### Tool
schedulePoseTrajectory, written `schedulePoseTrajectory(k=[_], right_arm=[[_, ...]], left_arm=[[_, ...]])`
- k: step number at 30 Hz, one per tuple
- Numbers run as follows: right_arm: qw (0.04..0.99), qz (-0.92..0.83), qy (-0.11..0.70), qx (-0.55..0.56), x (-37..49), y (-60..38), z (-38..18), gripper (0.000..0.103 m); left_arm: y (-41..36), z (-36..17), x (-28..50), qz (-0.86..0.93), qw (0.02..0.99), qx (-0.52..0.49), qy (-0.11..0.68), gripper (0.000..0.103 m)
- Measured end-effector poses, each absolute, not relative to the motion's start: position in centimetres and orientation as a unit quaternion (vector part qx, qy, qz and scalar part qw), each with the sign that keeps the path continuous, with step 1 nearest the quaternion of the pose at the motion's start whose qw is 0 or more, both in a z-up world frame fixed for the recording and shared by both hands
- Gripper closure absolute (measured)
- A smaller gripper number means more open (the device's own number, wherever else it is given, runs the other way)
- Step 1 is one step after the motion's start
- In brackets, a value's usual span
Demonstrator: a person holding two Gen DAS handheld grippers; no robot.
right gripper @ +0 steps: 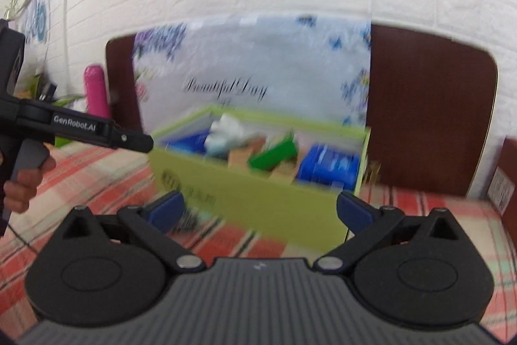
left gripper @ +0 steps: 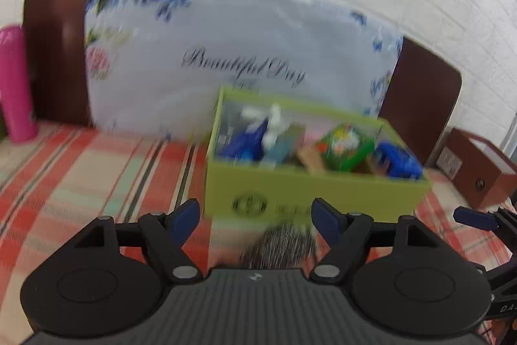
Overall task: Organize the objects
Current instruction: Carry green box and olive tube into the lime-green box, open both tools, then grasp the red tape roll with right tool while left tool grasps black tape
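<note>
A green cardboard box (left gripper: 310,193) stands on a red plaid bedspread (left gripper: 97,177), ahead of my left gripper (left gripper: 257,215). It holds blue packs (left gripper: 399,162), a round green pack (left gripper: 344,147), a white item (left gripper: 274,122) and brown card pieces. A dark speckled object (left gripper: 278,248) lies on the spread between my left fingers, untouched. My left gripper is open and empty. In the right wrist view the box (right gripper: 258,196) sits just beyond my right gripper (right gripper: 260,210), which is open and empty. The frames are blurred.
A pale floral pillow (left gripper: 242,47) leans on a dark brown headboard (left gripper: 55,54) behind the box. A pink bottle (left gripper: 14,83) stands at the far left. A brown box (left gripper: 478,167) sits at the right. The left gripper (right gripper: 84,131) shows at the left of the right wrist view.
</note>
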State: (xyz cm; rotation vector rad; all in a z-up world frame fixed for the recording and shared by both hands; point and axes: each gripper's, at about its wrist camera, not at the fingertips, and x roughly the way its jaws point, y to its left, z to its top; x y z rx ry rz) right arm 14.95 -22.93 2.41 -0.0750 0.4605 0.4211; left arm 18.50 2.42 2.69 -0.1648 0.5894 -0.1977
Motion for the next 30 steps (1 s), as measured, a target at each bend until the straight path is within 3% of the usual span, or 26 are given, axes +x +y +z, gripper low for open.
schedulePoseTrajectory(k=[6, 11, 14, 15, 19, 21, 30], right_arm=[[0.928, 0.208, 0.307, -0.044, 12.0, -23.2, -1.5, 0.004], [0.917, 0.195, 0.345, -0.044, 12.4, -22.2, -3.4, 0.025], [0.915, 0.192, 0.352, -0.038, 12.5, -21.9, -4.0, 0.037], [0.916, 0.19, 0.352, -0.043, 12.4, -21.7, -4.1, 0.041], [0.917, 0.182, 0.351, -0.042, 12.5, -21.6, -4.1, 0.047], [0.918, 0.178, 0.351, -0.042, 12.6, -21.7, -4.2, 0.057], [0.921, 0.217, 0.321, -0.044, 12.0, -20.8, -1.8, 0.057]], left_arm=[[2.6, -1.5, 17.4, -0.091, 0.927, -0.097, 0.351, 0.024], [2.0, -2.2, 18.3, -0.086, 0.928, -0.109, 0.346, 0.024], [1.7, -2.3, 19.4, -0.077, 0.931, -0.102, 0.342, 0.038], [1.8, -2.5, 19.9, -0.078, 0.929, -0.103, 0.346, 0.047], [2.0, -3.2, 21.0, -0.078, 0.927, -0.089, 0.355, 0.07], [2.1, -3.3, 20.7, -0.078, 0.929, -0.075, 0.353, 0.082], [3.5, -0.9, 17.8, -0.122, 0.931, -0.078, 0.335, 0.083]])
